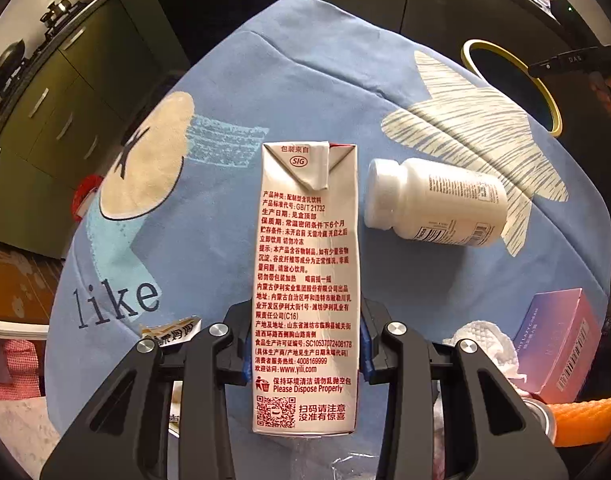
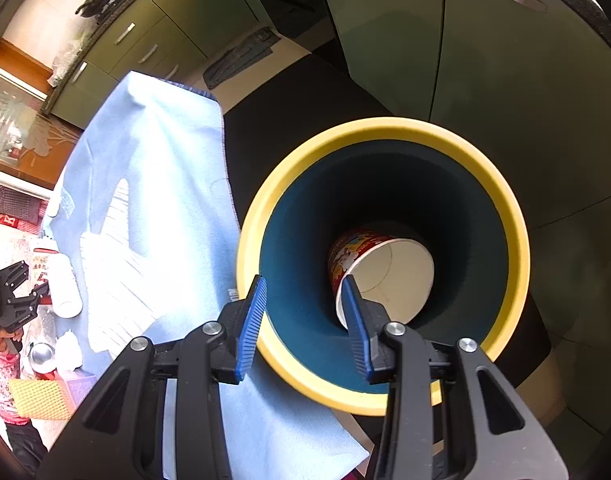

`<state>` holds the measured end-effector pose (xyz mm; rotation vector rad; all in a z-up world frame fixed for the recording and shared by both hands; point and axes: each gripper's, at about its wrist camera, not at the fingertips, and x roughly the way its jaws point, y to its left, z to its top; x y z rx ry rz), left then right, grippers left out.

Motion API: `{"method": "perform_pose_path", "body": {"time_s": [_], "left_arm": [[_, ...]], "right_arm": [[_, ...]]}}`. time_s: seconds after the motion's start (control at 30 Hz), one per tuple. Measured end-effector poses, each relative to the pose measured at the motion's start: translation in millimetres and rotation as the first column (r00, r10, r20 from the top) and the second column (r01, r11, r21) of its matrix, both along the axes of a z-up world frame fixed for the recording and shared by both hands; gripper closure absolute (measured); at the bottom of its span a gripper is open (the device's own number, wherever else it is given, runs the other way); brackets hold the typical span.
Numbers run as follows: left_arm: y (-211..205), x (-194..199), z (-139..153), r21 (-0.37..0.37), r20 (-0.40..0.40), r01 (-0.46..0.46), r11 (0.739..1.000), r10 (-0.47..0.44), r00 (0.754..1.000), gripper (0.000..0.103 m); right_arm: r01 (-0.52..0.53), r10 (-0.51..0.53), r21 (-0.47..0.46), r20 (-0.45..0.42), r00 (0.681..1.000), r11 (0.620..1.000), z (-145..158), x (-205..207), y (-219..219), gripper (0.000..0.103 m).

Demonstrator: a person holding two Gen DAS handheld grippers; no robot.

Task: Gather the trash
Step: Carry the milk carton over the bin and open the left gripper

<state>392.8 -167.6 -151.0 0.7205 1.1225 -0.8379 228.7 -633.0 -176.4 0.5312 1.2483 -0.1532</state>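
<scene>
One drink carton (image 1: 305,288), light, crushable, stiff edges: left gripper (image 1: 305,360) clamped on lower flanks. Pill bottle (image 1: 435,202) at 3 o'clock. Right gripper (image 2: 303,324) parted, empty, over bin (image 2: 385,128).

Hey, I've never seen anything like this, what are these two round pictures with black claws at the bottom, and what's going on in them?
A person holds a two-finger tool in each hand, each with a wide-angle camera looking along its fingers.

Left camera: the left hand-held gripper has its blue pads against the sides of a drink carton lying on a blue cloth. Beside it lie a white pill bottle, a pink box and a crumpled tissue.

Right camera: the right hand-held gripper is open and empty above a yellow-rimmed bin, where a paper cup already lies. They are collecting trash.
</scene>
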Motion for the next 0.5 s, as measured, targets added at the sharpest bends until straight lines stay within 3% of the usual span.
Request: {"method": "perform_pose_path", "body": {"time_s": [0.23, 0.33, 0.5], "left_arm": [[-25.9, -33.6, 70.8, -0.049, 0.093, 0.028, 0.998, -0.023, 0.995, 0.066], [-64.8, -60.1, 97.7, -0.073, 0.098, 0.083, 0.994, -0.075, 0.992, 0.066], [-150.6, -107.1, 108.4, -0.103, 0.074, 0.219, 0.970, -0.212, 0.974, 0.066]], "right_arm": [[0.006, -0.005, -0.015, 0.079, 0.997, 1.000, 18.1, -31.0, -9.5, 0.065], [0.022, -0.020, -0.021, 0.112, 0.994, 1.000, 24.7, -52.2, -19.9, 0.065], [0.061, -0.054, -0.046, 0.144, 0.988, 0.997, 35.6, -91.5, -43.5, 0.065]]}}
